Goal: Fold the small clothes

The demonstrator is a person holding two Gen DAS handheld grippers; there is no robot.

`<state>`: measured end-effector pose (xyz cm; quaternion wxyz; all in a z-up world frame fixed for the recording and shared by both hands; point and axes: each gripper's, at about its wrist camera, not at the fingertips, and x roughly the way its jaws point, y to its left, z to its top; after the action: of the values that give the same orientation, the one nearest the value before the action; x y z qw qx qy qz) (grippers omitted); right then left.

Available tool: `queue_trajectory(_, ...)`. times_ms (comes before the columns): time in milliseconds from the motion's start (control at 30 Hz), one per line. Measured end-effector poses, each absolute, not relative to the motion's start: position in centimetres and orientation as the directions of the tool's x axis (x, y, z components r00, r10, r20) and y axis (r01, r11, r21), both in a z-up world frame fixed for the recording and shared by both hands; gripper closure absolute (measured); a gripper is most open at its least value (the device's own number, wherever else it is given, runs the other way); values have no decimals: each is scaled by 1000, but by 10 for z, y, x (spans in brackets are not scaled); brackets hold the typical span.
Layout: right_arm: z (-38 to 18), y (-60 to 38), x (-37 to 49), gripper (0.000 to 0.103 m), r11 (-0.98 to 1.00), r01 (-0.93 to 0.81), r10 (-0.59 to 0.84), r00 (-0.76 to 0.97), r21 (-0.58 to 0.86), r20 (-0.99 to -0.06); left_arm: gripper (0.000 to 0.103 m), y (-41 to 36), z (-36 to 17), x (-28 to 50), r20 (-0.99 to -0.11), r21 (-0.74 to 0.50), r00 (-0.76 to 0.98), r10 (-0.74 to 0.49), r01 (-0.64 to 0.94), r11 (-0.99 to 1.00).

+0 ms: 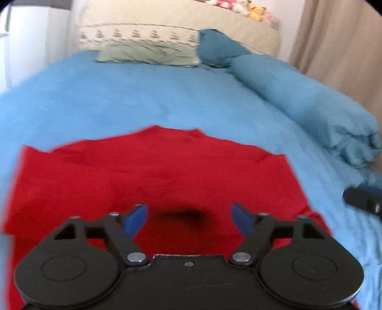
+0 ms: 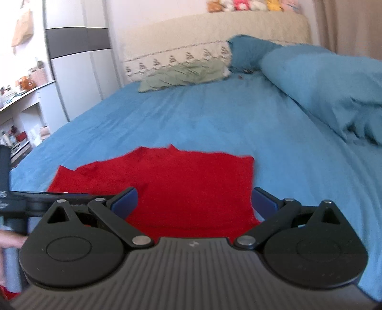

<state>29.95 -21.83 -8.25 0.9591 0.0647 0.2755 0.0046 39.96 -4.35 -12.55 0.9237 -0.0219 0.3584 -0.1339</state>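
Observation:
A small red garment (image 1: 155,174) lies spread flat on the blue bed (image 1: 143,100). My left gripper (image 1: 189,220) hangs just above its near part, jaws open and empty. In the right wrist view the same red garment (image 2: 186,183) lies ahead, and my right gripper (image 2: 193,204) is open and empty over its near right edge. The tip of the right gripper shows at the right edge of the left wrist view (image 1: 363,198). The left gripper's body shows at the left of the right wrist view (image 2: 14,198).
A long blue bolster (image 1: 310,105) lies along the bed's right side. A green pillow (image 1: 148,53), a dark blue pillow (image 1: 219,47) and a beige headboard (image 1: 181,21) with soft toys stand at the far end. A wardrobe (image 2: 76,62) and shelves (image 2: 19,100) stand to the left.

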Motion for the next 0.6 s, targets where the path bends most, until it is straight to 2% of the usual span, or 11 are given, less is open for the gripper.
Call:
queue_trajectory(67,-77,-204,309,0,996,-25,70,843,91,-533,3,-24,-122,389,-653,-107,726,-215,192,975)
queue_trajectory(267,-93,-140,354,0,969,-243,152,744,-52,-651,3,34,-136,376,-653,-51,750,-101,90,995)
queue_trajectory(467,-132,-79,385,1,897,-341,53,713,-280,-699,3,59,-156,377,-674,-97,735,-77,15,995)
queue_trajectory(600,-153,-49,397,20,814,-412,12,717,-410,-697,3,55,-158,377,-669,-67,739,-74,40,997)
